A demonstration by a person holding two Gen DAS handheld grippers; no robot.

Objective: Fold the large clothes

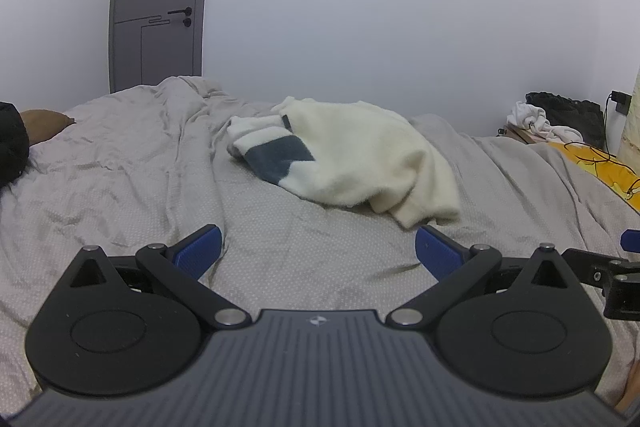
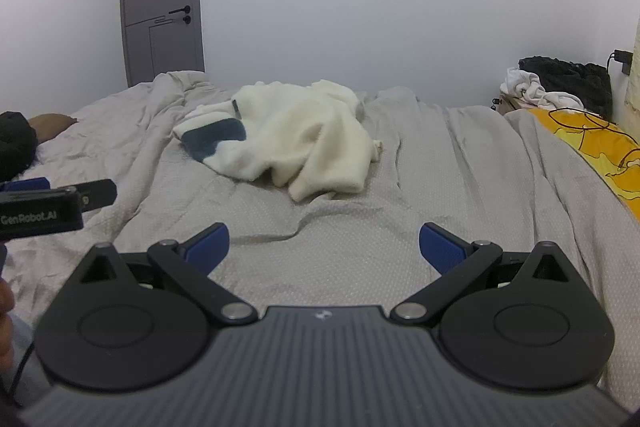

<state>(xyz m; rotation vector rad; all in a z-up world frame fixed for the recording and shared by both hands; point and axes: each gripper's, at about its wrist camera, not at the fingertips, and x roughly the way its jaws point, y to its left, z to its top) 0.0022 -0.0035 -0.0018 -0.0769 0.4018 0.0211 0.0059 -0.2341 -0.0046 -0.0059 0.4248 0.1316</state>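
Task looks barely begun, by my read: the cream fleece garment w/ a dark blue-grey patch lies in a crumpled heap on the grey bedspread, roughly mid-bed, toward the far side, bunched & overlapping itself, no flat panel or tidy crease anywhere. Which part is sleeve vs. hem I can't tell from the heap; a small dark tab shows near its top edge. Left gripper hovers low over bare bedspread, jaws spread wide, nothing between the blue pads; the garment's near edge sits just beyond the tips. Right gripper is likewise spread wide & empty, garment a bit further off, ahead & slightly left of it. Neither touches the fabric. So done: nothing visible. Left, as I judge it: reach in, pinch two edges or corners, spread the piece flat on the bed, then fold it over in stages. Elsewhere: a yellow cloth at the right bed edge and a pile of dark & white clothes in the far corner, both well apart from the work.
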